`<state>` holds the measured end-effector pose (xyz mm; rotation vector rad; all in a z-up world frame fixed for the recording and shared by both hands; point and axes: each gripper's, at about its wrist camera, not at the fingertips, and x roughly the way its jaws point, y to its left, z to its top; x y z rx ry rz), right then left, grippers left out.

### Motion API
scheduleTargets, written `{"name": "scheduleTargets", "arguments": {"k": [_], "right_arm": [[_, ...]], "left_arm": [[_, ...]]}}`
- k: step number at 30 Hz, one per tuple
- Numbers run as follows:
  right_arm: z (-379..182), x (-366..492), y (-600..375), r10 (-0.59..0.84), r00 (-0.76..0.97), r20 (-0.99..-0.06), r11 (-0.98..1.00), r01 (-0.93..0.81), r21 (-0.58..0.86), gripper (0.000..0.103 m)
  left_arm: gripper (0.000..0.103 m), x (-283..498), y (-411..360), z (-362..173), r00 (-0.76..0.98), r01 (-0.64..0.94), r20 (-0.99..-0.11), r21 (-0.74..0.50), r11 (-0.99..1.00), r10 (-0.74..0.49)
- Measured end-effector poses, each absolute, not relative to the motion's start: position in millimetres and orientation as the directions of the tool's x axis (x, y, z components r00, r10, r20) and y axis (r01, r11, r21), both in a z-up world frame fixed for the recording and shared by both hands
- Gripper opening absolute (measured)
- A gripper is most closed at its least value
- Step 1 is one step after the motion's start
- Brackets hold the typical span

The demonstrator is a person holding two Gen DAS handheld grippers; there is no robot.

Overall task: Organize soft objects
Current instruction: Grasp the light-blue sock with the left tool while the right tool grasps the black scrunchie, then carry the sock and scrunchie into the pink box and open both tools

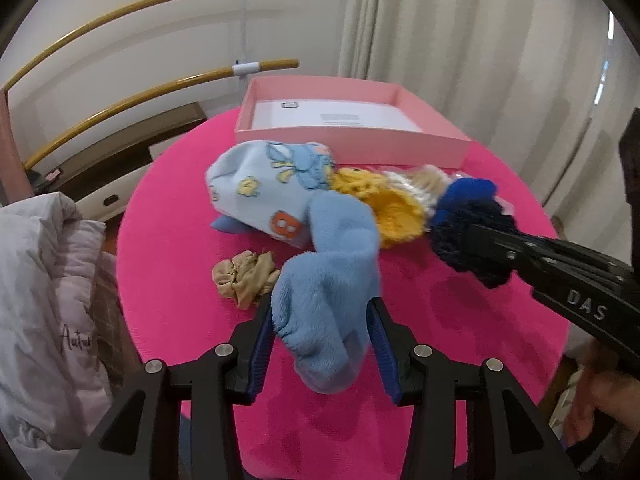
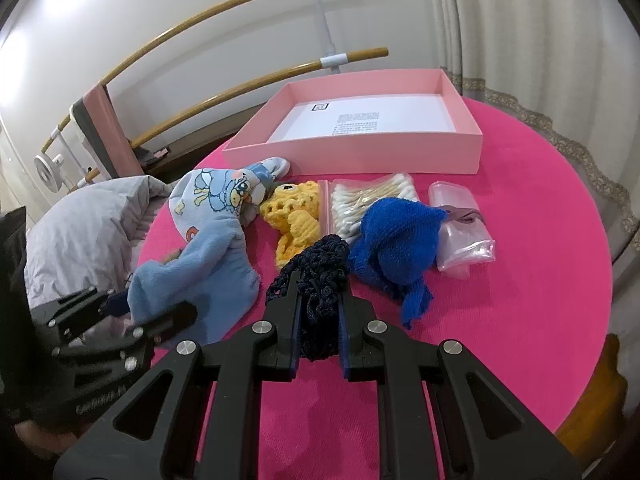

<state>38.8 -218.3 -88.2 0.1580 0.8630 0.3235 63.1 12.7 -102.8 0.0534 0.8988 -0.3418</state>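
Observation:
My left gripper (image 1: 320,312) is shut on the cuff of a fluffy light blue sock (image 1: 332,276), which also shows at the left of the right wrist view (image 2: 200,276). My right gripper (image 2: 318,300) is shut on a dark navy crocheted piece (image 2: 320,276), also seen in the left wrist view (image 1: 472,236). A patterned pale blue sock (image 1: 260,192), a yellow crochet toy (image 2: 298,216) and a royal blue knit piece (image 2: 396,240) lie on the pink table. An open pink box (image 2: 352,156) stands behind them.
A beige scrunchie (image 1: 246,276) lies left of the fluffy sock. A bag of cotton swabs (image 2: 368,200) and a clear plastic bag (image 2: 460,224) lie by the box. A grey padded jacket (image 1: 44,300) lies off the table's left edge. Curtains hang at the right.

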Motion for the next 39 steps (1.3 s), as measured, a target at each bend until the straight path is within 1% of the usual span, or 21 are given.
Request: {"name": "scheduleTargets", "arguments": {"k": [1, 2, 7, 13, 22, 24, 27, 32, 35, 39], "right_arm": [[-88.0, 38.4, -218.7, 0.342, 0.606, -0.718, 0.94, -0.215, 0.266, 0.013], [-87.8, 37.7, -219.2, 0.341, 0.608, -0.717, 0.94, -0.214, 0.266, 0.013], [-84.4, 36.3, -224.9, 0.333, 0.617, -0.713, 0.943, -0.204, 0.264, 0.013], [-71.8, 33.6, -227.7, 0.334, 0.637, -0.695, 0.942, -0.208, 0.262, 0.013], [-43.1, 51.3, -228.1, 0.329, 0.667, -0.668, 0.944, -0.227, 0.239, 0.013], [-29.4, 63.8, -229.1, 0.328, 0.679, -0.657, 0.945, -0.23, 0.233, 0.013], [-10.0, 91.1, -228.8, 0.315, 0.692, -0.65, 0.949, -0.232, 0.213, 0.013], [10.2, 159.4, -228.7, 0.275, 0.69, -0.669, 0.961, -0.218, 0.17, 0.014], [6.0, 205.1, -228.7, 0.255, 0.667, -0.7, 0.966, -0.205, 0.157, 0.014], [-17.1, 258.1, -227.5, 0.233, 0.613, -0.755, 0.971, -0.184, 0.151, 0.014]], "left_arm": [[0.035, 65.8, 10.2, -103.9, 0.566, 0.315, -0.776, -0.109, 0.943, -0.279], [0.017, 67.4, 12.1, -107.2, 0.559, 0.318, -0.779, -0.116, 0.941, -0.284], [0.015, 73.2, 6.4, -106.5, 0.55, 0.337, -0.775, -0.135, 0.932, -0.311], [0.014, 67.3, 10.2, -79.9, 0.59, 0.365, -0.728, -0.145, 0.919, -0.349], [0.014, 94.7, 12.8, -45.9, 0.648, 0.351, -0.682, -0.129, 0.927, -0.34], [0.014, 106.2, 9.9, -36.5, 0.664, 0.342, -0.671, -0.119, 0.932, -0.329], [0.014, 132.0, 3.7, -19.5, 0.695, 0.318, -0.659, -0.074, 0.945, -0.286], [0.014, 190.6, -12.6, -4.1, 0.708, 0.279, -0.676, -0.002, 0.96, -0.207], [0.014, 223.5, -23.5, -5.6, 0.697, 0.256, -0.696, 0.02, 0.967, -0.17], [0.015, 260.8, -38.5, -15.4, 0.673, 0.235, -0.727, 0.036, 0.971, -0.135]]}}
